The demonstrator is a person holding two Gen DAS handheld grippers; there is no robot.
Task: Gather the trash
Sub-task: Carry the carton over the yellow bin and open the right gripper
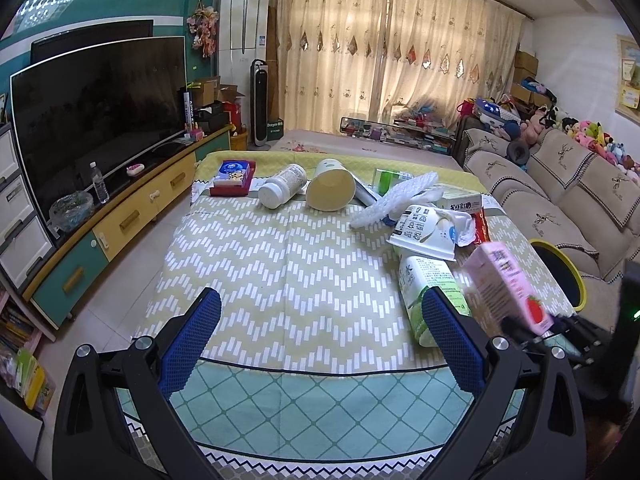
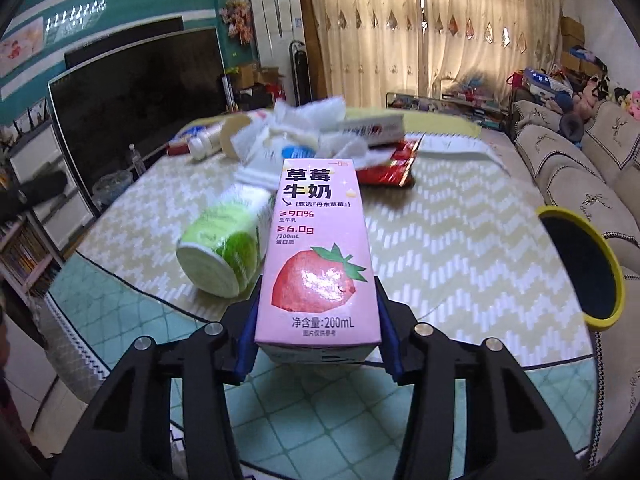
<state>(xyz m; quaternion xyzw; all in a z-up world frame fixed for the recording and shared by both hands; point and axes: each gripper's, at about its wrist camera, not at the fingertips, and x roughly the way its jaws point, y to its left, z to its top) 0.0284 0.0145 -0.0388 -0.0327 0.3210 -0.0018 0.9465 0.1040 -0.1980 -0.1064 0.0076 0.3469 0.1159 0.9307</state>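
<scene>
Carton first: a pink strawberry milk carton sits lengthwise between the blue pads of the right gripper, which is clamped on its two narrow sides near the base end, so the printed face looks up at the camera and the far end points out over the table. Held that way the box is steady and easy to carry; gripping the narrow sides suits the jaw span. Whether its underside rests on the cloth or is lifted clear I cannot tell.

Just left of it a green and white bottle lies on its side, apparently close against the carton. Beyond, a heap of white tissue, a paper cup and a red wrapper waits as further trash.

To the right, off the table edge, stands a bin with a yellow rim, its dark mouth open towards the gripper, probably where the carton goes.

The left gripper hangs over bare cloth with its jaws wide apart and nothing between them, likely kept clear of the working hand.
</scene>
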